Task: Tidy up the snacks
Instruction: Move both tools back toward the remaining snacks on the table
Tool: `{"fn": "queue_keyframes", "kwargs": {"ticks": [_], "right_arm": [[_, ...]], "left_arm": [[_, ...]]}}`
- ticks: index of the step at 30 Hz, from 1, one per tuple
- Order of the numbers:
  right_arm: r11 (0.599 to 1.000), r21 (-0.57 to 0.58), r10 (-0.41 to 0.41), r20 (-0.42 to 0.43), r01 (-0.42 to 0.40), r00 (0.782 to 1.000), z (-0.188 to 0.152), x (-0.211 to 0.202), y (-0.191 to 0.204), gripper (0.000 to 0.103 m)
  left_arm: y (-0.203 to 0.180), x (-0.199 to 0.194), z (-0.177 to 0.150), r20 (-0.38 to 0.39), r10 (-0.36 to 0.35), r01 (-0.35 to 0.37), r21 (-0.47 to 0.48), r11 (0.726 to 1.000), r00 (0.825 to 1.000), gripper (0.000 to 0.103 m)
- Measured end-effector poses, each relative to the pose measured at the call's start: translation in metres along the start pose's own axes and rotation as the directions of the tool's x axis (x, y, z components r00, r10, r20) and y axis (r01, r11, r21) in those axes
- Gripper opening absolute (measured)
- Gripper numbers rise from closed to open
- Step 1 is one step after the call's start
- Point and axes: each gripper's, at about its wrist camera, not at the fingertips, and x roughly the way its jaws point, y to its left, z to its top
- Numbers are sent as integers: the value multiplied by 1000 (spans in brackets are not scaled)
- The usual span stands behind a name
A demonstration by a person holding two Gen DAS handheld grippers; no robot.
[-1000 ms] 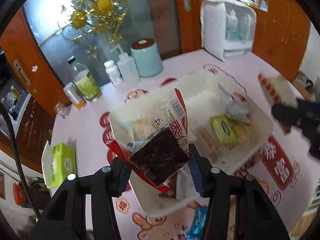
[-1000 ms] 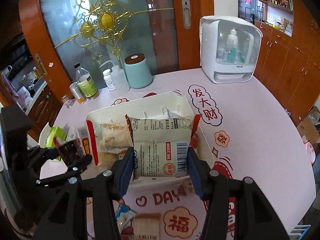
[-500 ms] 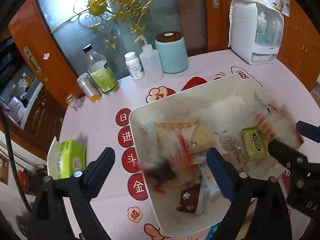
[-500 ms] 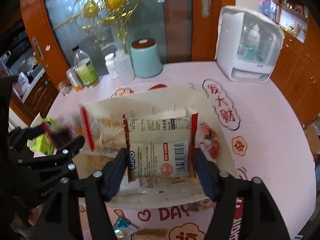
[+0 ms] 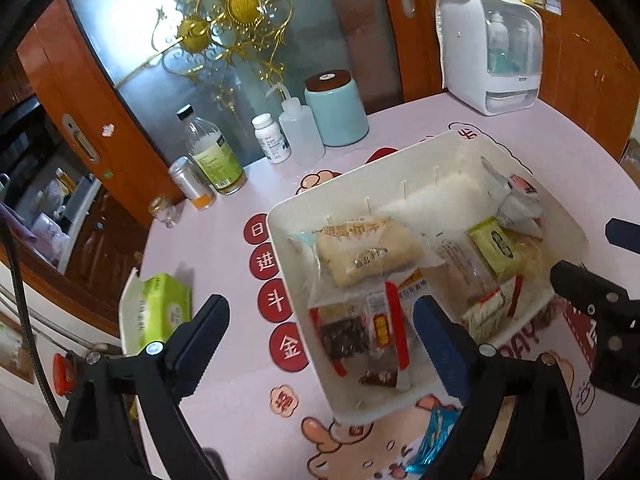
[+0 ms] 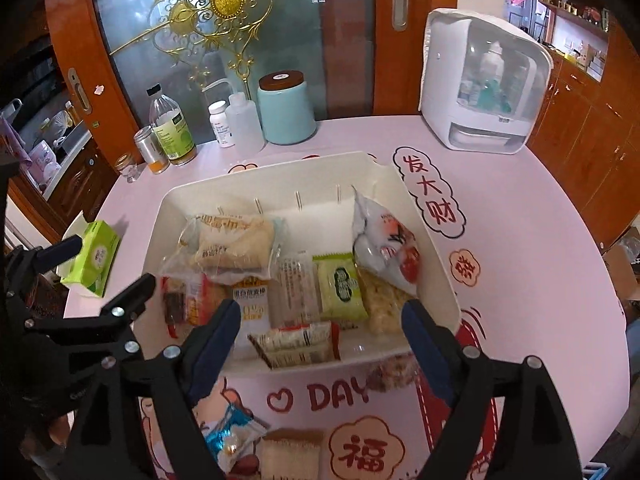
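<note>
Nearest the right wrist camera, the right claw [image 6: 322, 330] stood wide apart with nothing between its blue-padded fingers [image 6: 216, 332], hovering over the near rim of the white bin [image 6: 424, 220]. Below it, outside the bin on the pink bench [image 6: 520, 248], lay a blue-wrapped snack [image 6: 226, 434] and a pale wafer pack [image 6: 290, 456], with a brownish packet [image 6: 390, 370] tucked against the bin's near wall.

The left claw [image 5: 320, 326] was likewise spread open and empty, hanging over the bin's near-left corner. Just beyond it, inside the bin, lay a red-edged packet with dark contents [image 5: 360, 332].

The other snacks lay inside the bin: a red-and-white cracker pack [image 6: 298, 342] against the near wall, a clear wrapped bar [image 6: 294, 284] and a green packet [image 6: 342, 286] side by side behind it, a bread roll in clear wrap [image 6: 232, 246] toward the left, and a white pouch with red print [image 6: 384, 242] leaning at the right end.

Left of the bin sat a green tissue box [image 6: 94, 258]. At the far edge of the bench stood a small glass jar [image 6: 128, 168], a metal can [image 6: 148, 150], a green-labelled bottle [image 6: 172, 130], a white pill bottle [image 6: 220, 124], a squeeze bottle [image 6: 244, 122], a pale blue canister [image 6: 286, 110] and, well to the right, a white appliance [image 6: 486, 80].
</note>
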Motion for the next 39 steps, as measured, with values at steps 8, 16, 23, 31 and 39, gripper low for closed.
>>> {"fn": "queue_keyframes", "kwargs": {"ticks": [8, 16, 23, 31, 39], "right_arm": [[1000, 30, -1, -28, 1, 1000, -39, -26, -14, 84], [998, 31, 53, -61, -51, 997, -80, -44, -24, 84], [999, 37, 14, -105, -10, 994, -116, -41, -38, 84], [993, 116, 21, -195, 2, 981, -147, -23, -52, 83], [981, 195, 47, -242, 1, 969, -167, -3, -55, 83]], "left_arm": [[-3, -42, -30, 16, 2, -2, 2, 1000, 1000, 93], [-34, -68, -77, -17, 3, -1, 78, 997, 1000, 93], [-63, -65, -122, -106, -65, 79, 133, 988, 992, 93], [-90, -33, -161, -191, -133, 169, 186, 968, 973, 93], [-116, -16, -176, -192, -163, 217, 310, 926, 968, 93]]}}
